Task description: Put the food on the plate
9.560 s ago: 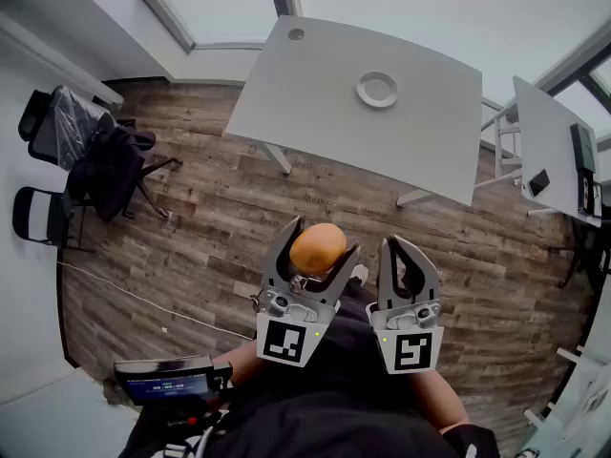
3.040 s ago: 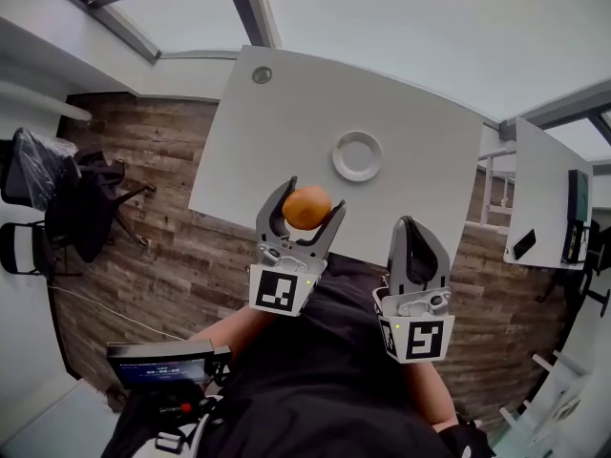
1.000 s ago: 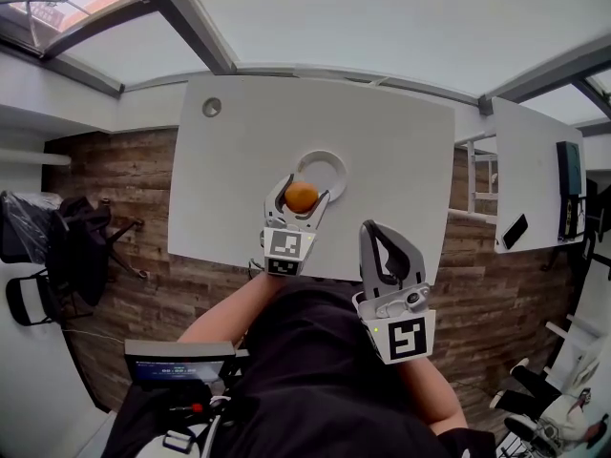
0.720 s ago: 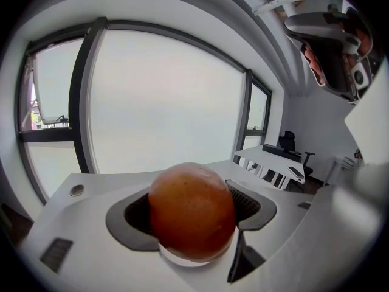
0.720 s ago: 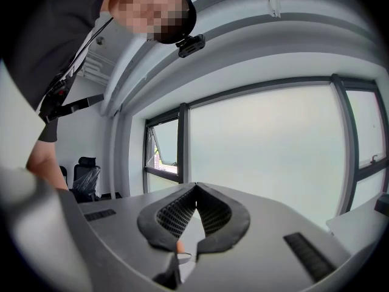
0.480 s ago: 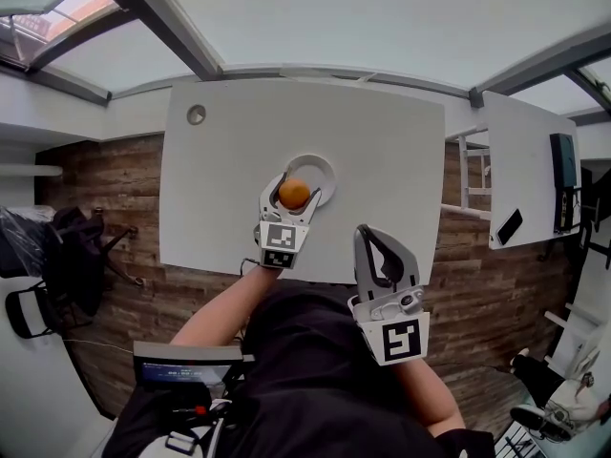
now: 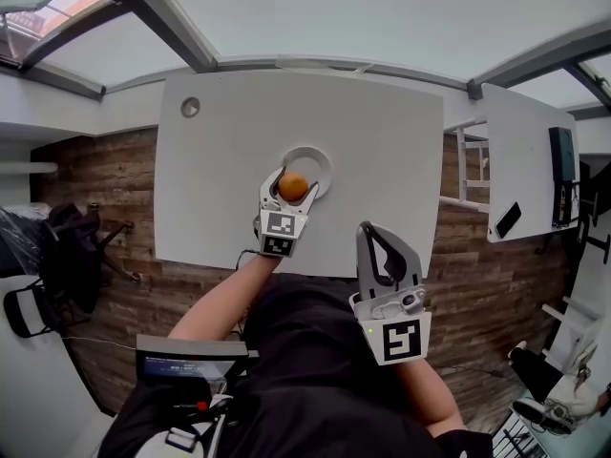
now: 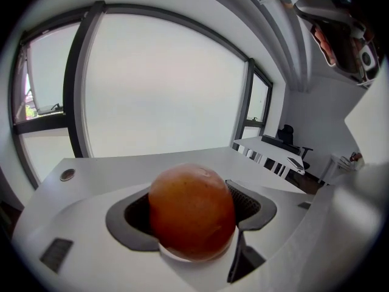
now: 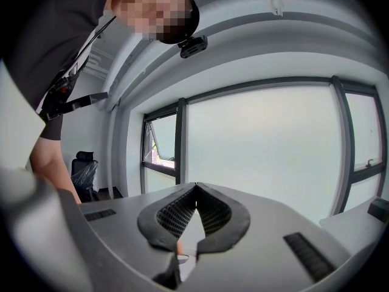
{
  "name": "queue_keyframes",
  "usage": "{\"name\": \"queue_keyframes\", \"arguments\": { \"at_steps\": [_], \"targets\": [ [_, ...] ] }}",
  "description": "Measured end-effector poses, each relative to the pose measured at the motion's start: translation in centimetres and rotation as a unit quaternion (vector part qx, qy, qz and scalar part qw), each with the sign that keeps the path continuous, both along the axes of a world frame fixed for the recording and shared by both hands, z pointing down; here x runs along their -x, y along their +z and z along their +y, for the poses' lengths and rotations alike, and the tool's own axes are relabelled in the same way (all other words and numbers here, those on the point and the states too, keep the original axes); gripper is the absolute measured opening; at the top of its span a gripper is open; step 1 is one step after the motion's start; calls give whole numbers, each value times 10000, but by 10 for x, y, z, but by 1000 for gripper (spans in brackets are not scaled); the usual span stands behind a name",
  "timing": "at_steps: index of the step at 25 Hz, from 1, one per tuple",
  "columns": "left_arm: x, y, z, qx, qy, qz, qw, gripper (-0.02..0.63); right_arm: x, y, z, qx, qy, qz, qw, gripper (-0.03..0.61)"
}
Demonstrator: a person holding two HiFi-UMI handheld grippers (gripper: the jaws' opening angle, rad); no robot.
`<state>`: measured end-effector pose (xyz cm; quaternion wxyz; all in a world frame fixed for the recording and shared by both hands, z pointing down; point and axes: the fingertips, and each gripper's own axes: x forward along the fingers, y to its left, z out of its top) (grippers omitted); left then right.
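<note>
An orange round fruit [image 7: 292,187] [image 8: 192,212] sits between the jaws of my left gripper [image 7: 290,178], which is shut on it. In the head view the fruit hangs over the near rim of a white plate [image 7: 314,159] on the white table [image 7: 382,160]. Whether the fruit touches the plate cannot be told. My right gripper [image 7: 384,248] is held back near the table's front edge, off the table, jaws closed with nothing between them [image 9: 195,215].
A second white desk [image 7: 520,160] with a phone and a dark device stands to the right. A cable hole [image 7: 190,108] marks the table's far left corner. Dark chairs [image 7: 57,246] stand on the wood floor at the left.
My left gripper has carried the fruit forward from above the floor, across the table's near edge, to the plate's near rim. The right gripper stayed shut and low.
</note>
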<state>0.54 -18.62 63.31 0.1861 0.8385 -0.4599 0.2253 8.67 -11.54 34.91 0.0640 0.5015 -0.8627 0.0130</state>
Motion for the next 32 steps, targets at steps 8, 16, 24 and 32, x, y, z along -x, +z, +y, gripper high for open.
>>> {"name": "queue_keyframes", "arguments": {
  "at_steps": [8, 16, 24, 32],
  "targets": [
    [-10, 12, -3, 258, 92, 57, 9996, 327, -10, 5, 2, 5, 46, 23, 10000, 6],
    [-8, 21, -5, 400, 174, 79, 9990, 327, -14, 6, 2, 19, 136, 63, 9999, 6],
    [-9, 38, -9, 651, 193, 62, 9977, 327, -14, 5, 1, -41, 115, 155, 9998, 6],
    [-12, 56, -3, 1056, 361, 159, 9936, 327, -17, 10, 2, 34, 249, 110, 9996, 6]
  ]
}}
